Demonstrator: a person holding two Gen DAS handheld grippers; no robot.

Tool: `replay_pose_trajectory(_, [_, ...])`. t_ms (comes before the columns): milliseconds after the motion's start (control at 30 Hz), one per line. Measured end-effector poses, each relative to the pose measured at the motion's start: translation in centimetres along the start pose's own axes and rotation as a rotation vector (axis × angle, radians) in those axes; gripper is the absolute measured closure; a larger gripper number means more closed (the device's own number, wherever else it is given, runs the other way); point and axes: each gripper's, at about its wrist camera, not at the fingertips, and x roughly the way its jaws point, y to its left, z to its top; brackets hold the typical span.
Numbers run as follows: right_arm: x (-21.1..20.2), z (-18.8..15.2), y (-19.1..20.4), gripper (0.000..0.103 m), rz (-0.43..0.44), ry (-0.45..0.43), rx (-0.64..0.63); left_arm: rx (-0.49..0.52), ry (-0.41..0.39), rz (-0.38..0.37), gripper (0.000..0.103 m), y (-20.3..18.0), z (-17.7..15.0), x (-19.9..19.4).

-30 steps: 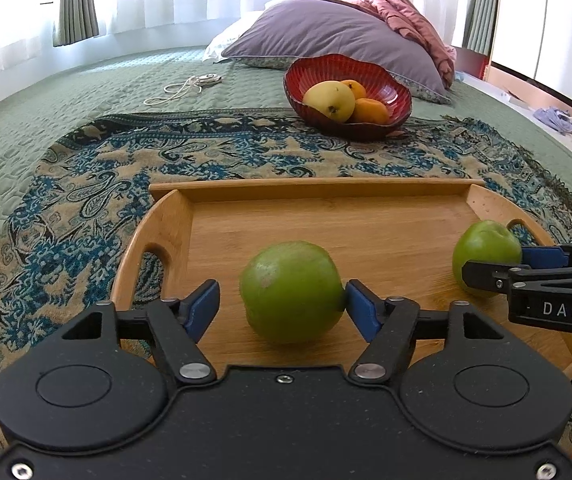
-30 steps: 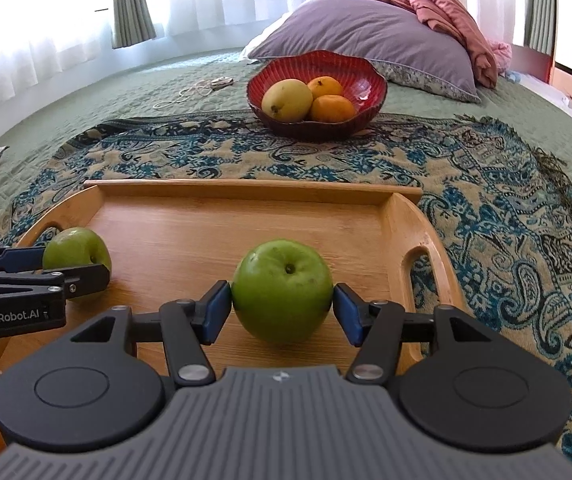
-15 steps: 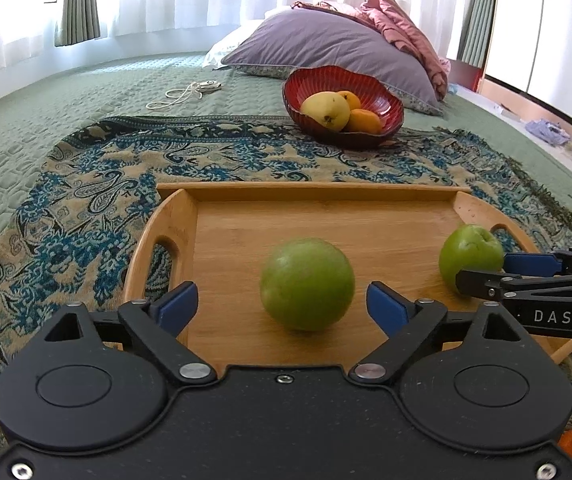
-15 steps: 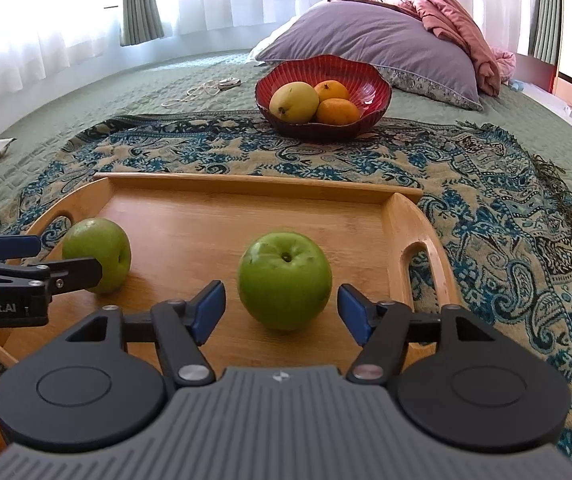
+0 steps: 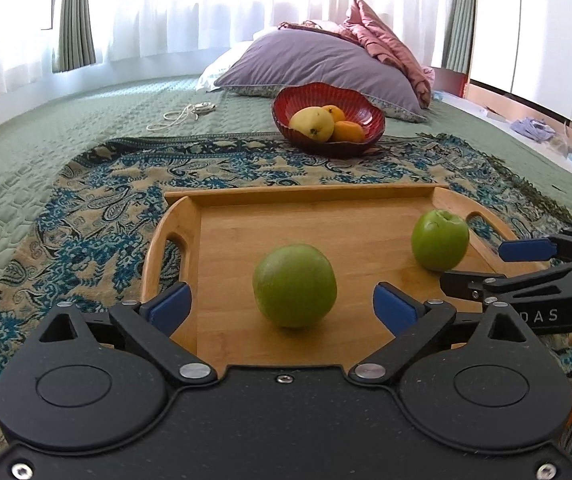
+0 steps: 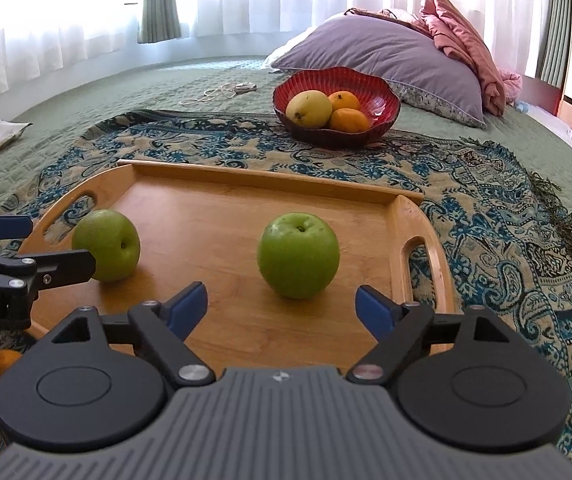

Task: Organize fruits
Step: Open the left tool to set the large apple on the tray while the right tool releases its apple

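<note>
Left wrist view: a wooden tray [image 5: 365,216] lies on a patterned throw [image 5: 98,200] over a green bedspread. The left gripper [image 5: 282,306], jaws just spread wide, has backed off its green apple [image 5: 293,285] at centre.

Right wrist view: the right gripper [image 6: 282,306], likewise just widened and holding nothing, has retreated from the second apple [image 6: 297,254], mid-tray.

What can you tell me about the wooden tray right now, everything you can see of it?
The wooden tray is light bamboo-like wood, rectangular, with a low raised rim and a cut-out handle at each curved end. It lies flat on the patterned blanket, nearer than the red bowl. Two green apples rest on its floor, apart, one toward each end. Both grippers' jaws are spread, touching neither apple.
</note>
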Motion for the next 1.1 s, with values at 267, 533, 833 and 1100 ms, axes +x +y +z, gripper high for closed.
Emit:
replay_pose_trajectory(267, [-1.6, -1.0, 0.4, 0.01, 0.002, -0.015, 0.003, 0.02, -0.031, -0.015, 0.003, -0.6, -1.4, -2.7])
replay_pose_trajectory(533, [-3.4, -2.5, 1.2, 0.007, -0.001, -0.041, -0.028, 0.027, -0.061, -0.015, 0.0, -1.0, -3.4, -4.9])
replay_pose_trajectory(833, [-5.5, -4.8, 1.4, 0.004, 0.018, -0.057, -0.034, 0.05, -0.063, -0.01, 0.0, -1.2, -6.0, -6.7])
replay_pose_trajectory(1100, [-7.1, -7.1, 1.1, 0.003, 0.017, -0.057, -0.036, 0.034, -0.058, -0.009, 0.0, -1.0, -7.7, -7.8])
